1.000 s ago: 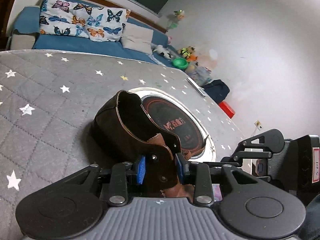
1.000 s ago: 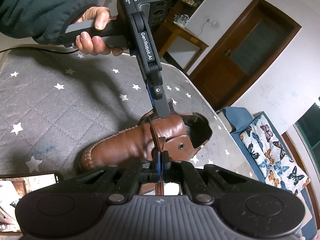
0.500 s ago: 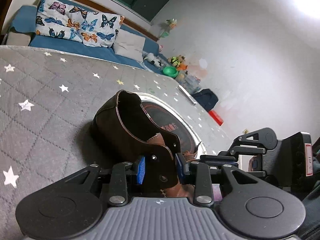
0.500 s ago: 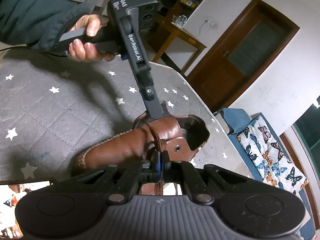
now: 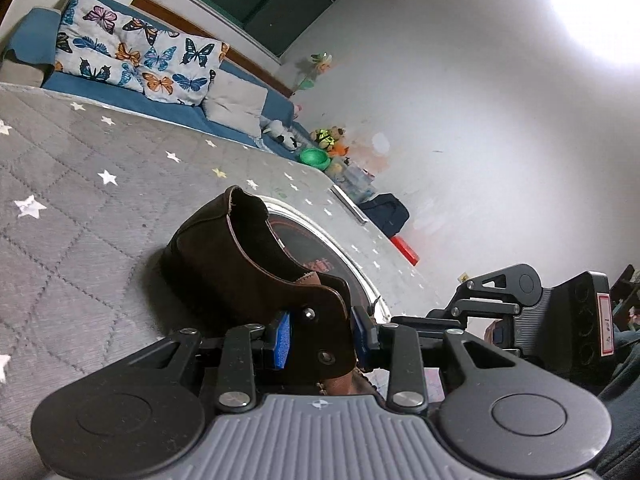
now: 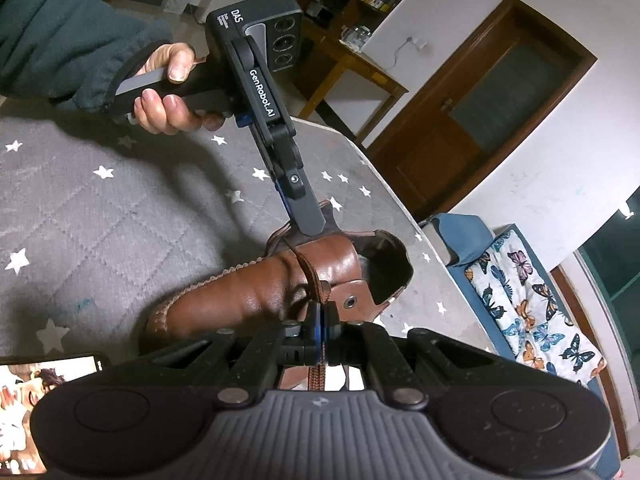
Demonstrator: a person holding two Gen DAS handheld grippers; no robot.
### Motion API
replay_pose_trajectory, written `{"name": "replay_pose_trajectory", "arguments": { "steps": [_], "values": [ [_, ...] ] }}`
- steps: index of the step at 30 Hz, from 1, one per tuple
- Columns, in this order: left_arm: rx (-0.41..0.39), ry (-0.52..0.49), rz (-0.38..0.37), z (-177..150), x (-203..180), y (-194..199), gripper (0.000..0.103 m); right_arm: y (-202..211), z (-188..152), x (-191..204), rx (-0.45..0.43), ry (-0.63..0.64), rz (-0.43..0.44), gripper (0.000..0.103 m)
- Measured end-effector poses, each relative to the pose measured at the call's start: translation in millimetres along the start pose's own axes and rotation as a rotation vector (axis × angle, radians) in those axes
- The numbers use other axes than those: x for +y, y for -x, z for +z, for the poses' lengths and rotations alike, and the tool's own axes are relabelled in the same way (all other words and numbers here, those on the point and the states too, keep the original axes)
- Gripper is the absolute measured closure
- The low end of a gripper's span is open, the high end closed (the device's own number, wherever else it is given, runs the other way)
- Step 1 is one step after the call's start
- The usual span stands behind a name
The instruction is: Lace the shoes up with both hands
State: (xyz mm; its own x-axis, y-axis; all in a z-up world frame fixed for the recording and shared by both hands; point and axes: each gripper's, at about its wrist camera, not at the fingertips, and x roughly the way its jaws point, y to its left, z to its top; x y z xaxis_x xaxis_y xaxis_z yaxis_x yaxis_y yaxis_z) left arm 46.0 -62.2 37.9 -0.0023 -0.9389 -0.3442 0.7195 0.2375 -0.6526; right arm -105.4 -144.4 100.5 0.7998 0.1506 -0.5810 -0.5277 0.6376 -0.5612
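The brown shoe (image 6: 256, 292) lies on a grey quilted desk (image 6: 100, 216) cover with white stars. In the right wrist view its long side runs from the toe at the lower left to the open heel end at the upper right.

The left gripper (image 5: 320, 340) has its two blue pads on either side of the shoe's dark eyelet flap (image 5: 316, 332). The pads sit close to the flap and seem to pinch it. In the right wrist view this gripper comes down from above, and its tip meets the top edge of the shoe. A hand (image 6: 168, 92) in a dark green sleeve holds its handle.

The right gripper (image 6: 322, 320) is closed tight on the brown lace (image 6: 308, 276). The lace runs from the pads up across the tongue of the shoe.

A round plate (image 5: 320, 256) lies flat just behind the shoe. A phone (image 6: 24, 404) with a lit screen lies near the toe. The desk edge is close behind the heel. To the left of the shoe there is lots of bare cover.
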Motion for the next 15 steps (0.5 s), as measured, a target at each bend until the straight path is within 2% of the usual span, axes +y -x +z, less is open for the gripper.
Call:
{"name": "replay_pose_trajectory", "arguments": {
  "steps": [15],
  "values": [
    [-0.015,0.015,-0.028,-0.5,7.7,-2.0,0.068,-3.0,6.7,9.0,0.019,0.060,0.022,0.102]
  ]
}}
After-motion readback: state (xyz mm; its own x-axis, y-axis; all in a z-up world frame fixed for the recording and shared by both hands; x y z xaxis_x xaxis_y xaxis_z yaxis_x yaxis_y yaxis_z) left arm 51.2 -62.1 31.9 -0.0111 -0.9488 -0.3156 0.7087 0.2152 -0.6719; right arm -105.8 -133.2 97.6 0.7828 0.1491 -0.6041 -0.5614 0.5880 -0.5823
